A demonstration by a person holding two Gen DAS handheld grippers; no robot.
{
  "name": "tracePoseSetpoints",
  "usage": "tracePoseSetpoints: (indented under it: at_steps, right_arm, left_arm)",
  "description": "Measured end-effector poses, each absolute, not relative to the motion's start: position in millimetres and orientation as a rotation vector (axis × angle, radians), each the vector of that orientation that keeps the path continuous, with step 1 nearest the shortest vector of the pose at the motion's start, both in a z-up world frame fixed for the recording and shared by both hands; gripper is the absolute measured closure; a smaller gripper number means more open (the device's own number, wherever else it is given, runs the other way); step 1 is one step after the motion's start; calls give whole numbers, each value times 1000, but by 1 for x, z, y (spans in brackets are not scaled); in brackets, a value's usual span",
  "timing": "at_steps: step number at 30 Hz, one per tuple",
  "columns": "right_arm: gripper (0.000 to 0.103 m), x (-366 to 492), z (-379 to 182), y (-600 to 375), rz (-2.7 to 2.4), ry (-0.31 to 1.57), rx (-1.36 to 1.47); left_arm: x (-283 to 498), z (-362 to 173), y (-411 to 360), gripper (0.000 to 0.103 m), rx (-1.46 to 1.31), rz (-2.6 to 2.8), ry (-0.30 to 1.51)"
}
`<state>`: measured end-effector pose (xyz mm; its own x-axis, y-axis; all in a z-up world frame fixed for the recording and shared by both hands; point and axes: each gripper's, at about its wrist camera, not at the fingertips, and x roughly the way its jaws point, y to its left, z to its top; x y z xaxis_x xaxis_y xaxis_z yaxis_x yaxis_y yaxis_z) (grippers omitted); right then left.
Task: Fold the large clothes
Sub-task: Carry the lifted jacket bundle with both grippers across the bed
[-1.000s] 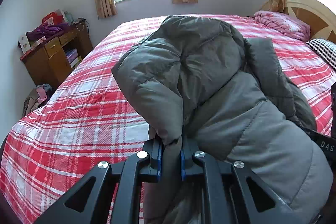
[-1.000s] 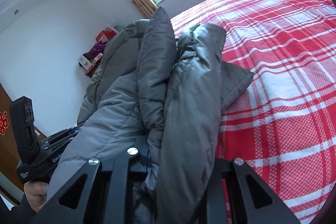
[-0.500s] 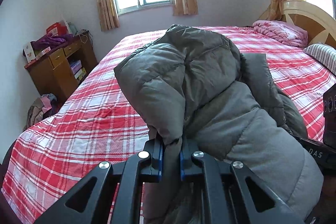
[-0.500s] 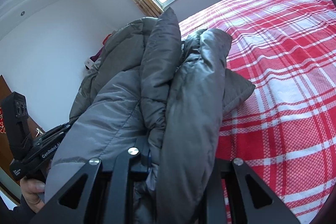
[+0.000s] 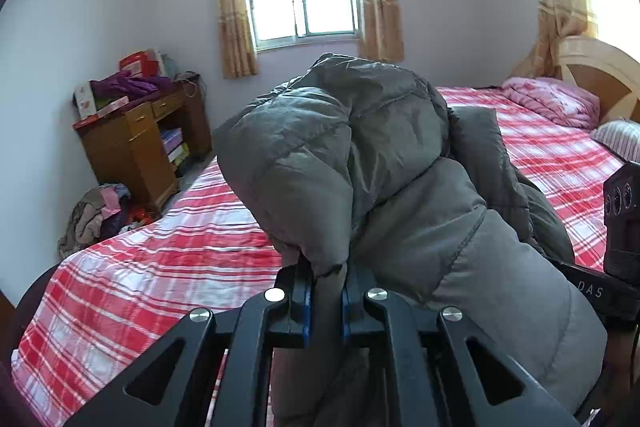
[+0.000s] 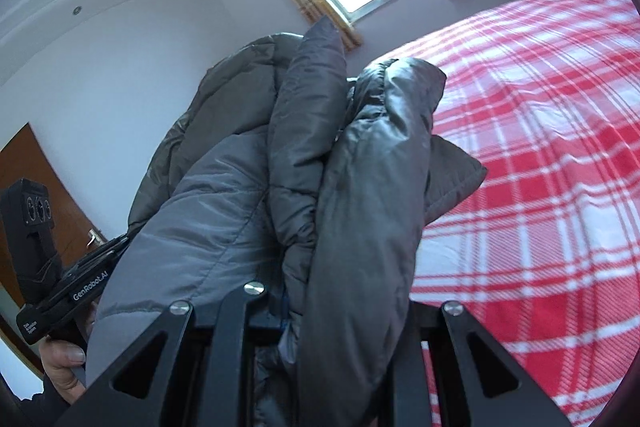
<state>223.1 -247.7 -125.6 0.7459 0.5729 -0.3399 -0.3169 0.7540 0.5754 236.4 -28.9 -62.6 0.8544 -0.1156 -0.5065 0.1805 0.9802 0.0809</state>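
Note:
A bulky grey puffer jacket hangs bunched above the red plaid bed. My left gripper is shut on a pinched fold of its fabric, blue pads pressing from both sides. In the right wrist view the same jacket drapes over my right gripper, which is shut on a thick roll of it; the right finger is hidden under the cloth. A hand holds the left gripper's body at the lower left of that view.
The red plaid bedspread spreads out beyond the jacket. A pink quilt and striped pillow lie by the headboard. A wooden desk with clutter and a clothes heap on the floor stand at the left wall.
Both grippers have risen with the jacket, lifting it higher off the bed; more wall and window show now. Both grips stay the same.

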Motion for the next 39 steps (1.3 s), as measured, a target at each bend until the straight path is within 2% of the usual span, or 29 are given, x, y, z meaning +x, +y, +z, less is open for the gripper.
tracePoseSetpoints:
  at_steps: [14,25,39]
  right_arm:
    - [81,266,-96,-154,647,575,366]
    - [81,303,-108,-99,711,640,287]
    - [81,315,-126,-55,746,715,228]
  left_arm:
    - [225,-68,75,94,29,-11,538]
    - [225,-90,135,94,-38,60,577]
    - [229,-122,175,94,-76,103,629]
